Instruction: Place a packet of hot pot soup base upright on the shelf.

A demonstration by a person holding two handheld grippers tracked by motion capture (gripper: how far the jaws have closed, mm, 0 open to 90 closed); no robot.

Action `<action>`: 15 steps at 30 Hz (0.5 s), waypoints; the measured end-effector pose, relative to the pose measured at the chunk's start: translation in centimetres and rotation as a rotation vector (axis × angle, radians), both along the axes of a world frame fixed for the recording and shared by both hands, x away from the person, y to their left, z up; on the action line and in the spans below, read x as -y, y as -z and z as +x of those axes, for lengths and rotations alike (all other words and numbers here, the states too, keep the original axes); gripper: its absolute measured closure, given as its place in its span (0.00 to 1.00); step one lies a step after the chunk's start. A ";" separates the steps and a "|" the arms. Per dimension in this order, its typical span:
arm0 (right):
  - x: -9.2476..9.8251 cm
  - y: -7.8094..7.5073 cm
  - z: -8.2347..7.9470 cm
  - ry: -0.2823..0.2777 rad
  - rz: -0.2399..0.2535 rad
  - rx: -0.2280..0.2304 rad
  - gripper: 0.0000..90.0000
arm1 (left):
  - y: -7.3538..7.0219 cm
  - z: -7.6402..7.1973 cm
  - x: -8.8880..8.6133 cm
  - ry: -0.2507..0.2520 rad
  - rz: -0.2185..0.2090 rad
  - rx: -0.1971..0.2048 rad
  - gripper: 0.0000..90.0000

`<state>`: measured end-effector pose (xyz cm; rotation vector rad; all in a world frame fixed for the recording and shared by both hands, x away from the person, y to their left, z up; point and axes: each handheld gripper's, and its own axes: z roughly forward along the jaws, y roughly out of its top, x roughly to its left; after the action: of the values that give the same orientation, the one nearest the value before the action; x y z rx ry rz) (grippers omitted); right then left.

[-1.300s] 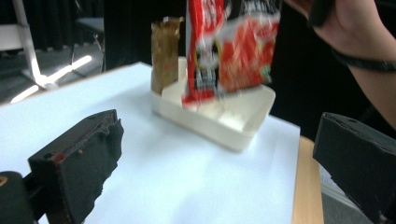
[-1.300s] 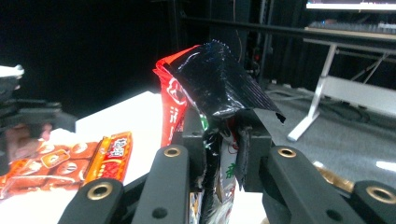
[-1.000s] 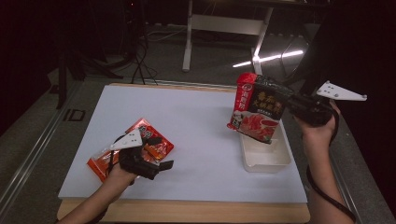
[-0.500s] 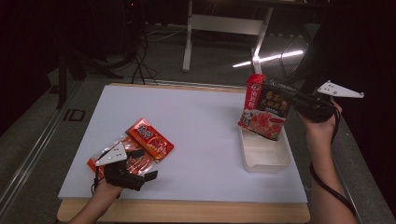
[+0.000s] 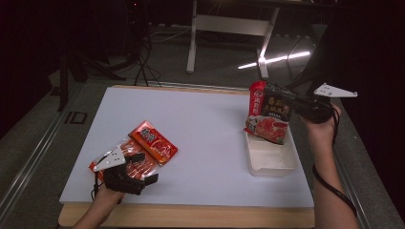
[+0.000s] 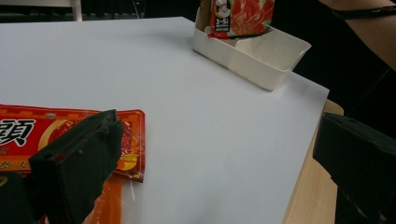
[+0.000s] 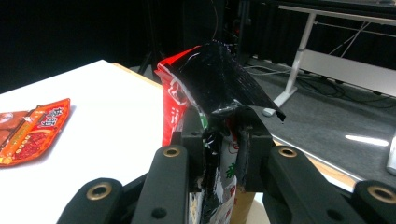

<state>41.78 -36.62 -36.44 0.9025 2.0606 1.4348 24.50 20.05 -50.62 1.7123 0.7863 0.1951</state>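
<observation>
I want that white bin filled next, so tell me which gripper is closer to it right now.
Right. The right gripper holds the black-and-red packet upright with its lower end in the white bin. The left gripper sits across the table by the red sachets.

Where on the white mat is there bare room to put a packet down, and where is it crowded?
The middle of the white mat is bare, between the red packets near the left gripper and the white tray. The far strip is free too. It is crowded at the tray's far end, where the right gripper holds the black-and-red bag.
</observation>
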 end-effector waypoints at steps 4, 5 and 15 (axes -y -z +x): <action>0.6 0.5 0.1 0.002 0.000 0.013 0.85 | 0.1 0.0 -0.1 -0.003 -0.003 -0.002 0.02; 0.8 0.5 0.1 0.005 -0.003 0.013 0.85 | 0.1 0.0 -0.2 -0.006 -0.009 -0.004 0.02; 0.0 1.3 0.3 -0.018 -0.025 0.013 0.84 | 0.2 0.1 0.0 0.002 -0.010 -0.005 0.02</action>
<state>42.13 -36.67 -37.75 0.8650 2.0773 1.4175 24.61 20.03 -50.82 1.7049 0.7876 0.1856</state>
